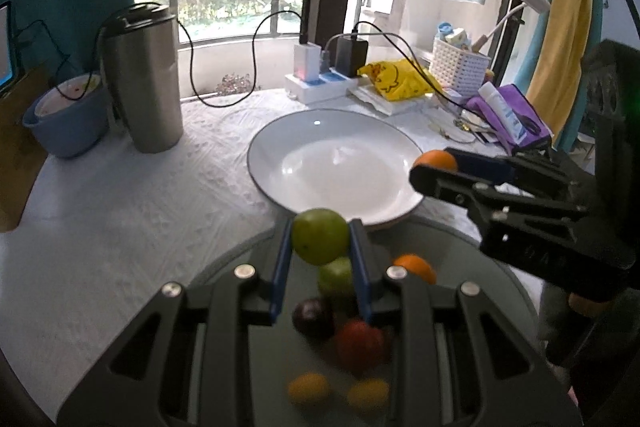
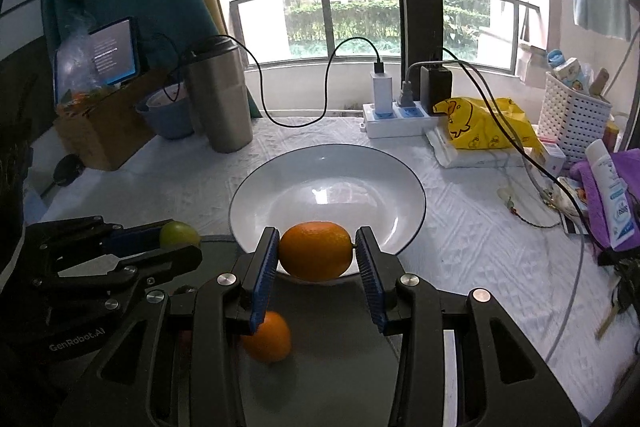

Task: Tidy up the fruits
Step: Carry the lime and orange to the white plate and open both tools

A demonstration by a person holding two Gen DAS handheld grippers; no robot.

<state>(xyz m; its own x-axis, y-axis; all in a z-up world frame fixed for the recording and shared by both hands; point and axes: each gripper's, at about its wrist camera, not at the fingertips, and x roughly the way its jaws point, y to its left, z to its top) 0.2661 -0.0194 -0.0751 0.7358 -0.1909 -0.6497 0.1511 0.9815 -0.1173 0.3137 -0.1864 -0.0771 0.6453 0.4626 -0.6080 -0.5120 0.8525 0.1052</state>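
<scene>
My left gripper [image 1: 320, 247] is shut on a green fruit [image 1: 320, 241] and holds it above a grey tray [image 1: 460, 251], just short of the white plate [image 1: 280, 147]. My right gripper [image 2: 316, 255] is shut on an orange [image 2: 316, 251] at the near rim of the white plate [image 2: 256, 187]. On the tray lie another green fruit [image 1: 335, 277], an orange [image 1: 416, 267], a dark plum [image 1: 313, 317], a red fruit [image 1: 359, 345] and two yellow fruits [image 1: 308, 389]. The right wrist view shows one orange [image 2: 268, 337] on the tray under its fingers.
A steel tumbler [image 1: 144, 79] and a blue bowl [image 1: 68, 119] stand at the back left. A power strip with chargers [image 2: 400, 115], a yellow bag [image 2: 480, 125], a white basket [image 2: 572, 115] and a purple cloth with a tube [image 2: 612, 199] crowd the back right.
</scene>
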